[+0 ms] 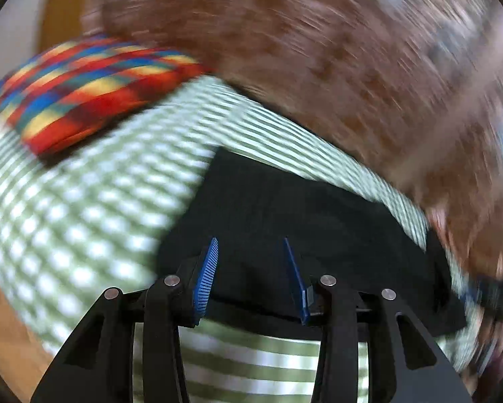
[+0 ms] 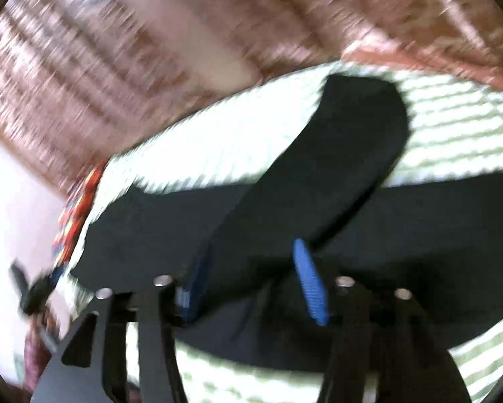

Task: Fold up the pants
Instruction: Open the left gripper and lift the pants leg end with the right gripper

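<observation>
The black pants [image 1: 301, 208] lie flat on a green-and-white striped sheet [image 1: 83, 201]. My left gripper [image 1: 250, 244] hovers low over their near edge, its blue pads [image 1: 208, 275] apart and nothing pinched between them. In the right wrist view the pants [image 2: 335, 168] show a folded flap that runs from the jaws up and to the right across the sheet [image 2: 452, 127]. My right gripper [image 2: 251, 258] stands open over that flap; the cloth lies between and under the fingers [image 2: 310, 285], and the pads do not press on it. Both views are motion-blurred.
A bright checked cushion [image 1: 83, 94] in red, blue and yellow lies on the sheet to the left, and also shows at the left edge as a cushion [image 2: 80, 201] in the right view. A brown patterned blanket [image 1: 318, 50] borders the far side. Wooden floor [image 1: 3, 319] shows lower left.
</observation>
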Demonstrator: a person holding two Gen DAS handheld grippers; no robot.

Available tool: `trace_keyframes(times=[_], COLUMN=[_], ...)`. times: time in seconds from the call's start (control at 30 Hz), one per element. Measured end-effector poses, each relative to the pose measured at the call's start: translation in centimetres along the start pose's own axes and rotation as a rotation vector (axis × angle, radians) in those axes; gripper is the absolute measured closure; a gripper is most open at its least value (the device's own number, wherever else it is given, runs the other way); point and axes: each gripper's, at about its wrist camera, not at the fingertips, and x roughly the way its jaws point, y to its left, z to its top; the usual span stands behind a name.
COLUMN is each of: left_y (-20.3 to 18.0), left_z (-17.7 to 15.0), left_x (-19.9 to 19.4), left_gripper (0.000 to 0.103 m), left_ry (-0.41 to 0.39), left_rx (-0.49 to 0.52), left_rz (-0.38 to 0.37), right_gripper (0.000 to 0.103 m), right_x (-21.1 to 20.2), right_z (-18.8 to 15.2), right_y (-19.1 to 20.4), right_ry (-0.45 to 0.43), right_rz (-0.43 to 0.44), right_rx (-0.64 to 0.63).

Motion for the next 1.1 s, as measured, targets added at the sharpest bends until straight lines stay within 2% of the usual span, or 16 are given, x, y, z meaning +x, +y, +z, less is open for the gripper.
trace_keyframes(times=[0.07,0.13,0.23,0.3,0.4,0.43,0.47,0.5,0.53,0.57,0.6,0.63,0.7,0.8,0.97,1.1], left_y=[-3.5,-7.7,-13.5,-16.8,-20.0,-20.6,-21.1,-21.3,-21.4,-21.4,-21.4,-21.5,-21.5,-21.3,-21.7,-21.4], left_z=[-0.6,-1.8,-4.2,-5.9,-8.0,-8.5,-8.6,-9.1,-9.2,-9.2,-9.2,-9.1,-8.9,-8.3,-7.9,-7.1], left_x=[1.7,3.5,5.7,7.0,8.2,8.5,9.1,9.6,10.0,10.2,10.4,10.7,11.0,11.2,10.3,9.1], left_gripper=[0.064,0.056,0.054,0.047,0.045,0.045,0.045,0.045,0.045,0.045,0.048,0.052,0.072,0.091,0.096,0.096], left_ry=[0.045,0.1,0.186,0.24,0.291,0.299,0.303,0.31,0.311,0.308,0.304,0.297,0.29,0.284,0.253,0.225], left_rx=[0.089,0.192,0.354,0.442,0.557,0.583,0.598,0.604,0.606,0.611,0.616,0.617,0.619,0.592,0.6,0.581], left_rz=[-0.073,-0.158,-0.271,-0.338,-0.378,-0.376,-0.367,-0.369,-0.368,-0.362,-0.357,-0.354,-0.339,-0.357,-0.374,-0.404], right_gripper=[0.047,0.046,0.04,0.036,0.037,0.039,0.05,0.055,0.066,0.087,0.092,0.093,0.093,0.093,0.093,0.094], right_x=[0.8,3.1,7.3,10.1,14.7,15.7,16.8,17.5,17.6,17.4,17.0,16.0,13.4,8.1,-2.1,-9.6], right_z=[2.7,5.9,9.9,11.5,12.9,13.0,12.7,12.5,12.3,12.2,12.1,12.0,11.6,10.8,8.3,3.7], right_y=[-0.7,-1.1,-1.2,-1.3,-1.9,-2.2,-2.8,-3.0,-2.9,-2.8,-2.8,-3.1,-3.6,-4.4,-6.4,-10.0], right_ry=[-0.025,-0.014,0.02,0.059,0.126,0.163,0.204,0.221,0.211,0.203,0.196,0.178,0.123,0.024,-0.144,-0.248], right_rz=[-0.058,-0.117,-0.206,-0.267,-0.399,-0.42,-0.447,-0.483,-0.509,-0.513,-0.507,-0.487,-0.42,-0.328,-0.198,-0.122], right_rx=[0.014,0.032,0.033,0.023,0.0,0.0,0.005,-0.013,-0.047,-0.056,-0.054,-0.04,-0.004,0.056,0.165,0.285])
